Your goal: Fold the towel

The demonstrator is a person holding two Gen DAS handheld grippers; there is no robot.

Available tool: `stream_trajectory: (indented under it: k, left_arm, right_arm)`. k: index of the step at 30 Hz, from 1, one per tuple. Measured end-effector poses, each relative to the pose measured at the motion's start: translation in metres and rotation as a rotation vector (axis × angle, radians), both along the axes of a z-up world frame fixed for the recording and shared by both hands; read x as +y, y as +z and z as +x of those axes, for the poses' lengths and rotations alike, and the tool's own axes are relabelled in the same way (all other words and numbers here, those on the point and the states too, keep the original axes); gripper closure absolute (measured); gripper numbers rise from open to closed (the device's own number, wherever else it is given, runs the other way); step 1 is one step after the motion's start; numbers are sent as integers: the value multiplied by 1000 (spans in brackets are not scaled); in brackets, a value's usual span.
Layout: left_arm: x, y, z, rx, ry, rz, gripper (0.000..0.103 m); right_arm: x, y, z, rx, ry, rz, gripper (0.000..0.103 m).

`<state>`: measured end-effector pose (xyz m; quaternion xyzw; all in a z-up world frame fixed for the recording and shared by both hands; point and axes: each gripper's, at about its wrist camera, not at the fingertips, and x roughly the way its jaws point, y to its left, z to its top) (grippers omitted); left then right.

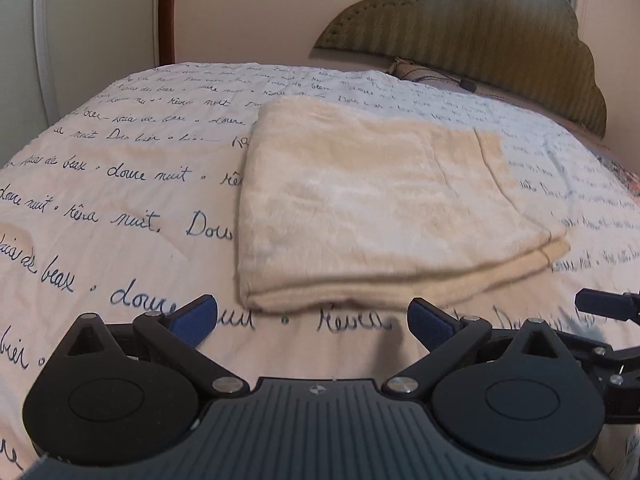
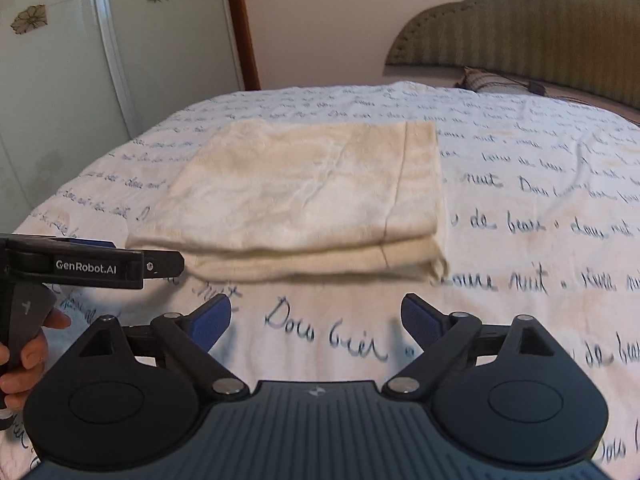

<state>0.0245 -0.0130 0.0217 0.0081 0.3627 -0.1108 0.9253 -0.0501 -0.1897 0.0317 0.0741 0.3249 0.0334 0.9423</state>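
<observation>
Cream terry towel (image 1: 372, 208) folded in layers on script-printed bedspread (image 1: 120, 200)

Left gripper (image 1: 312, 320) and right gripper (image 2: 316, 320) both apart, empty; best to pinch all layers at near corners

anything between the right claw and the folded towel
Nothing but bare printed bedspread lies between the open right claw and the towel, as the right wrist view shows.

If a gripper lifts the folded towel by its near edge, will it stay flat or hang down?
The towel would probably droop: it is soft cloth, and its stacked layers already sag at the near edge. The layers may slide apart, since nothing binds them. It seems unlikely to slip, because its surface looks fuzzy.
</observation>
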Motion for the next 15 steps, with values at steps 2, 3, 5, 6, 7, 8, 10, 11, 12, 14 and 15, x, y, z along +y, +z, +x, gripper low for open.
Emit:
stream_trajectory:
  k: [2,3,5,6,7,8,10,11,12,14,15]
  left_arm:
    - [1,-3,-6,10,-7,-2,1]
    - [1,-4,-9,11,-9,-3,1]
    - [1,-5,-14,10,-13,7,1]
    - [0,-5,-16,10,-17,14,1]
    - [0,-6,-18,9,-22,21,1]
    - [-1,-6,-19,7,-26,29,1]
    - [-3,-7,-22,3,-31,44,1]
    - [-4,-8,-22,1,-31,52,0]
    - [-5,-9,-23,-3,-30,61,0]
    - [-7,-11,-24,-7,-27,73,0]
    - [-8,-12,-24,-11,-26,78,0]
  right_arm:
    - [3,0,-5,27,-14,5,10]
    - [5,0,-7,40,-16,4,10]
    - [11,2,-13,59,-2,-12,10]
    - [16,3,-16,61,13,-33,10]
    - [20,5,-20,58,25,-58,10]
    - [24,7,-23,55,36,-83,10]
    - [30,9,-27,39,61,-102,10]
    - [30,9,-26,33,71,-91,10]
    - [29,8,-24,32,71,-74,10]
    - [25,3,-17,35,41,-55,10]
    - [23,-1,-12,37,23,-49,10]
